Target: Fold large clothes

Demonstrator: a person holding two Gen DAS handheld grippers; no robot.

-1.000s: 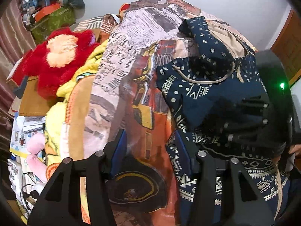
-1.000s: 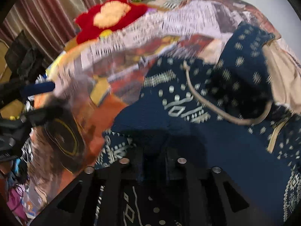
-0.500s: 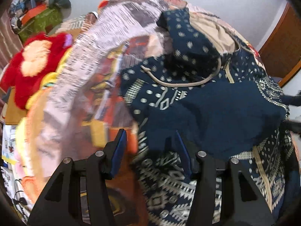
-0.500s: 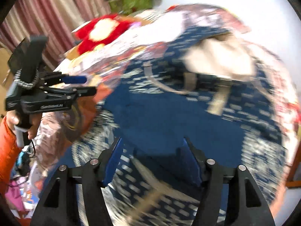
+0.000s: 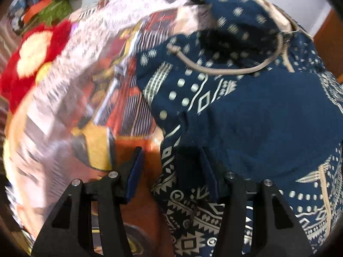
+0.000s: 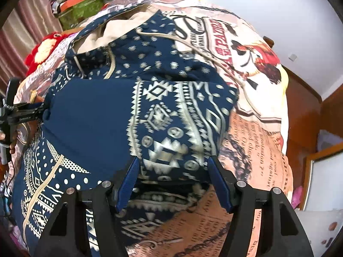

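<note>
A navy hooded garment [image 6: 120, 115] with a cream geometric print lies on a printed bedspread [image 6: 253, 115]. Its hood with beige lining [image 6: 120, 27] and drawstring points to the far side. In the left wrist view the garment [image 5: 257, 115] fills the right half, with a folded plain navy part on top. My left gripper [image 5: 171, 169] is open, its jaws straddling the garment's left edge. My right gripper [image 6: 173, 182] is open over the patterned right side, holding nothing. The left gripper also shows at the far left of the right wrist view [image 6: 32, 111].
A red and cream plush toy [image 5: 32, 53] lies at the bed's left side. A green box with clutter [image 6: 81, 6] stands at the far left corner. Wooden furniture [image 6: 310, 115] stands on the right, beyond the bed edge.
My right gripper opened, let go of the navy fabric and swung right over the patterned side. My left gripper moved right and closer to the garment's left edge.
</note>
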